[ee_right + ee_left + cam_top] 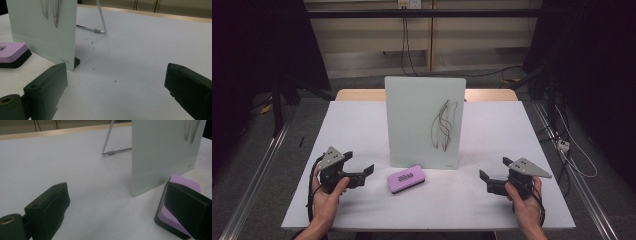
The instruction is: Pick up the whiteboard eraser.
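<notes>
My left tongs [368,171] and right tongs [483,176], both apart (nothing held), flank the whiteboard [424,120]; next, grab the eraser [406,178] below it

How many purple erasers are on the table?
1. The eraser lies flat on the table, just in front of the standing whiteboard, nearer the left tool. Another could be hidden behind the board.
</notes>
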A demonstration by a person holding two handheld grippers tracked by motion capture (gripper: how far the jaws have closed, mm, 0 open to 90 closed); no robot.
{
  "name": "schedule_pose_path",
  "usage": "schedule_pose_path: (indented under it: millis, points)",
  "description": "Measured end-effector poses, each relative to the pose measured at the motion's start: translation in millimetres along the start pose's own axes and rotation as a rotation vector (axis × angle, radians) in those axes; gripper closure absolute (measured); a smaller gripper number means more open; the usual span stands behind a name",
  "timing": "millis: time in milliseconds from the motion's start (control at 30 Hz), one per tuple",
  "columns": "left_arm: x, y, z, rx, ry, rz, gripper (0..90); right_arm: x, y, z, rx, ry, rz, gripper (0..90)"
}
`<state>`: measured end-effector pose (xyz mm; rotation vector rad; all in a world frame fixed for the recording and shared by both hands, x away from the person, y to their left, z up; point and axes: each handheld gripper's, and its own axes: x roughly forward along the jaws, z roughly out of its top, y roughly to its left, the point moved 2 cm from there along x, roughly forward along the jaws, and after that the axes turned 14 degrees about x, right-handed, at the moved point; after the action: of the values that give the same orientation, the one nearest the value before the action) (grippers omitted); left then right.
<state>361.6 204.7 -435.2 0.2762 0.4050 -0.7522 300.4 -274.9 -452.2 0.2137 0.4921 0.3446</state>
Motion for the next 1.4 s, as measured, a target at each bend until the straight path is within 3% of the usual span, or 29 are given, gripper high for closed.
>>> schedule_pose_path:
  millis: [233,467,533,633,933,1067,1100,1233,1400]
  points:
    - [1.1,-2.6,2.8,0.017,0.009,0.000,5.8,-2.1,-5.5,0.6,0.010,-0.005,-0.007,5.3]
    - [5.0,-4.8,2.2,0.002,0.024,-0.027,5.5,-0.1,-3.1,-0.1,0.003,0.004,0.017,5.4]
    - [4.9,-5.3,2.5,0.025,0.031,-0.018,5.5,0.5,-2.4,-0.5,0.004,0.008,0.020,5.4]
    - [5.2,-6.2,3.1,0.025,0.039,-0.024,6.1,1.5,-1.5,-0.9,0.002,0.013,0.024,5.4]
    - [12.3,-11.7,7.5,0.062,0.065,-0.099,6.3,5.2,-1.0,-2.2,-0.004,0.031,0.027,5.5]
    - [13.7,-13.6,8.5,0.067,0.073,-0.108,6.3,5.7,-1.1,-1.8,0.000,0.029,0.027,5.6]
    - [13.7,-14.0,8.9,0.084,0.083,-0.108,6.6,5.7,-1.0,-1.5,-0.005,0.029,0.026,5.6]
    - [14.7,-18.9,11.4,0.085,0.100,-0.151,7.9,6.3,0.8,-1.3,-0.010,0.030,0.025,5.6]
    - [14.5,-24.4,14.7,0.116,0.116,-0.201,7.8,6.4,2.5,-1.5,-0.012,0.038,0.030,5.6]
